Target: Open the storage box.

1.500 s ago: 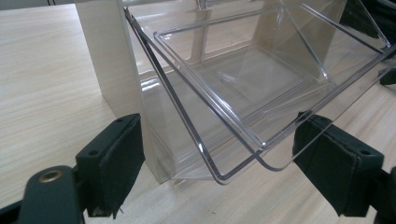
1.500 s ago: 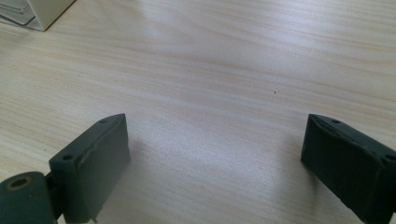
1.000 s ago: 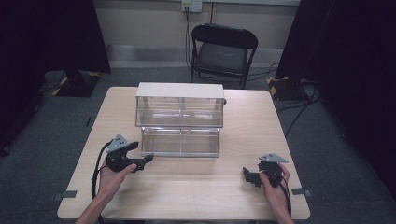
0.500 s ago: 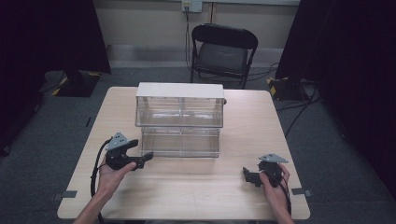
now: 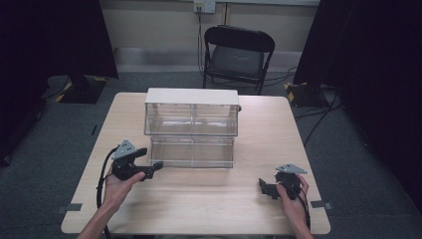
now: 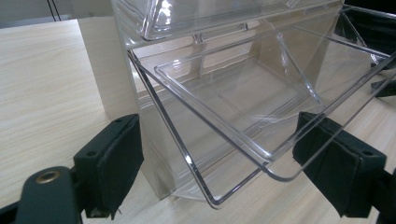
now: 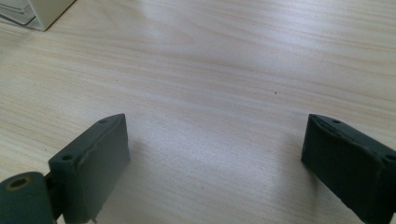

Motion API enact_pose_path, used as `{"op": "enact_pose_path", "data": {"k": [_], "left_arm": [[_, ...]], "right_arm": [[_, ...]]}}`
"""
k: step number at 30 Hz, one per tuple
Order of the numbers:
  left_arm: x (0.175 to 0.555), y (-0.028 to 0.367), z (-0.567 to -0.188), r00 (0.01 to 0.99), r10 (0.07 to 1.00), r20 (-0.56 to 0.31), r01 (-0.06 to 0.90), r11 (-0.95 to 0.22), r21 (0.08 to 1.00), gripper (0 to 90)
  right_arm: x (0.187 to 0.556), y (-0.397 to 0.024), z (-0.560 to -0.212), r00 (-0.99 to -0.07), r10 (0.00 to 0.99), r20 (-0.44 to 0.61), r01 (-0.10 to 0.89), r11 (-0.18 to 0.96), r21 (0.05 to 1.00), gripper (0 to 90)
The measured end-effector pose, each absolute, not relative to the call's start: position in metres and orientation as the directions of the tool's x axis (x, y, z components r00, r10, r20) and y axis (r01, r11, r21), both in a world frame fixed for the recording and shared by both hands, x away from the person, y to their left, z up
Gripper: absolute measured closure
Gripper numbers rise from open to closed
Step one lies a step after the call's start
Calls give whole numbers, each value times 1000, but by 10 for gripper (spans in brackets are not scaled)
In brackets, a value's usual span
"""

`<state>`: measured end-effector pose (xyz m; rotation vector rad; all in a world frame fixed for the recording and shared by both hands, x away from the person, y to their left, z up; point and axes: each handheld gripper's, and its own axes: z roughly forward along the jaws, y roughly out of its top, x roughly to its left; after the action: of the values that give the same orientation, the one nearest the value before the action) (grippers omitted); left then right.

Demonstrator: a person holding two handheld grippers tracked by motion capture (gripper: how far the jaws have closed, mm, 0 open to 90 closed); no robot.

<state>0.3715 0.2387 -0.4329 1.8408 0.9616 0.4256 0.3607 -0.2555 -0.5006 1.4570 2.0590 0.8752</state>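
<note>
Pale wooden surface (image 5: pixel 199 209) carries a clear plastic drawer cabinet with white top (image 5: pixel 191 127) at centre. Left tool (image 5: pixel 149 170), jaws spread, straddles the tilted lower-left clear drawer (image 6: pixel 243 107) front at 9 o'clock. Close squarely on the rim before pulling. Right tool (image 5: pixel 263 188) rests at 4 o'clock, jaws apart, empty.

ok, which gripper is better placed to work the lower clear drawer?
Left. The left gripper is open at the lower drawer, its rim between the jaws. The right gripper sits open over bare table.
</note>
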Motion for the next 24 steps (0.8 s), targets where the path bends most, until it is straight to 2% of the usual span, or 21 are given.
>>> {"op": "enact_pose_path", "data": {"k": [24], "left_arm": [[379, 235, -419, 637, 764, -102, 409, -224, 885, 158]], "right_arm": [[361, -255, -501, -328, 945, -12, 647, 234, 726, 69]]}}
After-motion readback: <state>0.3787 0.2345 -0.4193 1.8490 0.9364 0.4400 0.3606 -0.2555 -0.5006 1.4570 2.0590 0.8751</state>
